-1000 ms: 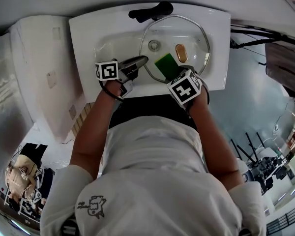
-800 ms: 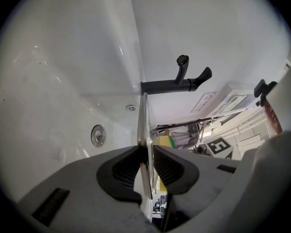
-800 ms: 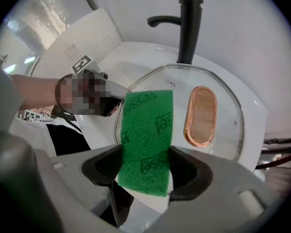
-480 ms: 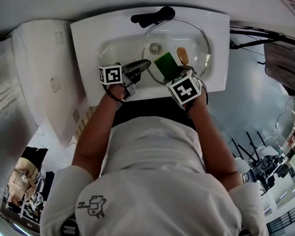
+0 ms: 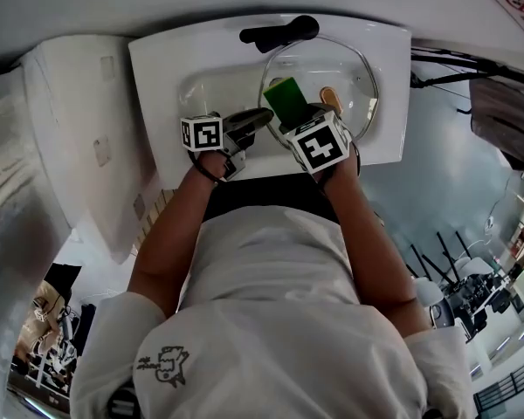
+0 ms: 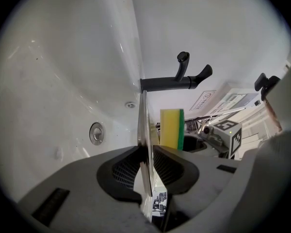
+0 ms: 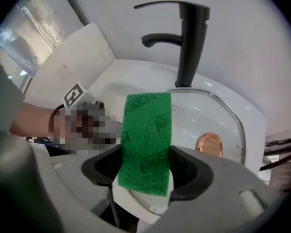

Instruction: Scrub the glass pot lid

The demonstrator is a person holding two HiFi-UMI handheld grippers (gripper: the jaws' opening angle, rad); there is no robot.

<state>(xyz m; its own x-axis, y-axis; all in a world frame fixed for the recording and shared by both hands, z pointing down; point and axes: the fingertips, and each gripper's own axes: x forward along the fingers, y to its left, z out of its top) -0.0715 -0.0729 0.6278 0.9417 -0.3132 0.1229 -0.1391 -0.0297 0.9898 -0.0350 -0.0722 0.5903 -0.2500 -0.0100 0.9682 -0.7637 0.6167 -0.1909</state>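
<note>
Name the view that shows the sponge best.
The right gripper view: the sponge fills its middle, green face on. The head view shows it small; the left gripper view, edge-on, yellow and green.

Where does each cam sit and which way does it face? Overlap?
Head view: on the head, steeply down at sink; torso, forearms show.
Left gripper view: rides left gripper, along jaws clamping glass lid edge-on; own jaws show.
Right gripper view: rides right gripper, down onto lid, gripping sponge; left forearm shows.
All share lid, sponge, faucet.
</note>
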